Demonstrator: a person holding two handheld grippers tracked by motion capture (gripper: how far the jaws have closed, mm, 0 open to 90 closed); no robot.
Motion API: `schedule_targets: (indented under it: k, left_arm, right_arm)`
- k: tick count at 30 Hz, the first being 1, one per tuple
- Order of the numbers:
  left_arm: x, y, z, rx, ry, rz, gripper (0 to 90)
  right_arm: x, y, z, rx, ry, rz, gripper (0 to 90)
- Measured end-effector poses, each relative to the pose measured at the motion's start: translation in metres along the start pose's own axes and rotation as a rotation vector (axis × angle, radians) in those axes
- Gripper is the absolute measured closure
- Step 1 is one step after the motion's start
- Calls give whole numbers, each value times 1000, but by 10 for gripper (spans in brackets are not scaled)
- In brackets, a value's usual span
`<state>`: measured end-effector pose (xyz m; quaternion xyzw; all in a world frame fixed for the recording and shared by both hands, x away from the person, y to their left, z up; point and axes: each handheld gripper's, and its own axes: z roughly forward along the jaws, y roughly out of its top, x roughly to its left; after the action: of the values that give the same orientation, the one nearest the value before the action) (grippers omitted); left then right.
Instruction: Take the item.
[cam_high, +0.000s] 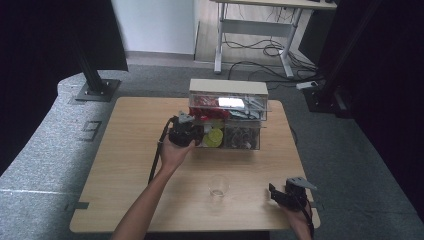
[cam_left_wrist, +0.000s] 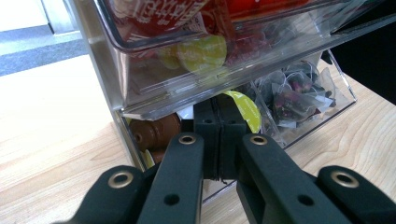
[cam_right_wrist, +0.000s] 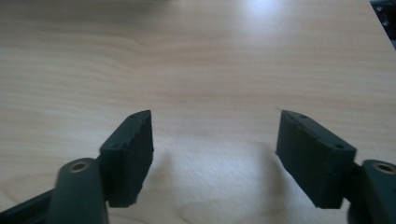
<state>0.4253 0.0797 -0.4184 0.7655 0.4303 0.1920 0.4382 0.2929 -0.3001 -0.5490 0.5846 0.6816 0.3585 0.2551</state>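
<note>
Pale wood desk (cam_high: 125, 165) on grey carpet; clear organizer (cam_high: 227, 117) (red packet print unreadable). Left gripper (cam_left_wrist: 218, 135) jaws closed at its lower drawer; right gripper (cam_right_wrist: 215, 158) jaws open, empty.

- Left hand-held gripper (cam_left_wrist: 218, 135): two black jaws pressed together, tips at the front of the lower compartment.
- Clear plastic two-tier storage box (cam_left_wrist: 112, 70): upper drawer holds red packets (cam_left_wrist: 154, 18) and yellow round capsules (cam_left_wrist: 203, 51).
- Lower tier: brown capsules (cam_left_wrist: 154, 133), a yellow-lidded capsule (cam_left_wrist: 245, 109), clear sachets of dark dried tea (cam_left_wrist: 294, 93).
- Pale wooden table (cam_left_wrist: 51, 140) beneath.
</note>
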Motion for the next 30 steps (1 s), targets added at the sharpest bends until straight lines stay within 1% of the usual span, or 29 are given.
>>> schedule_targets:
  k: [5, 8, 10, 14, 16, 17, 19, 22, 26, 30]
  left_arm:
    - [0, 0, 2, 4, -5, 1, 888]
    - [0, 0, 2, 8, -5, 2, 887]
    - [-1, 0, 2, 10, -6, 1, 887]
    - [-2, 1, 3, 13, -7, 4, 888]
    - [-2, 2, 3, 14, -8, 6, 888]
    - [-2, 2, 2, 14, -8, 7, 888]
    - [-3, 2, 2, 16, -9, 9, 888]
    - [-2, 2, 2, 14, -12, 7, 889]
    - [-3, 2, 4, 14, -12, 7, 889]
    - [-4, 3, 4, 11, -13, 8, 889]
  right_arm:
    - [9, 14, -3, -42, 34, -23, 320]
    - [16, 25, -2, -59, 54, -49, 335]
    - [19, 32, -3, -81, 71, -64, 361]
    - [23, 47, -1, -107, 100, -62, 392]
    - [26, 54, 0, -120, 105, -77, 408]
    - [28, 57, 1, -124, 112, -86, 423]
    - [31, 64, 3, -122, 148, -105, 447]
    - [35, 73, 8, -124, 175, -121, 476]
    - [41, 83, 13, -124, 182, -144, 491]
    - [46, 91, 16, -137, 186, -163, 514]
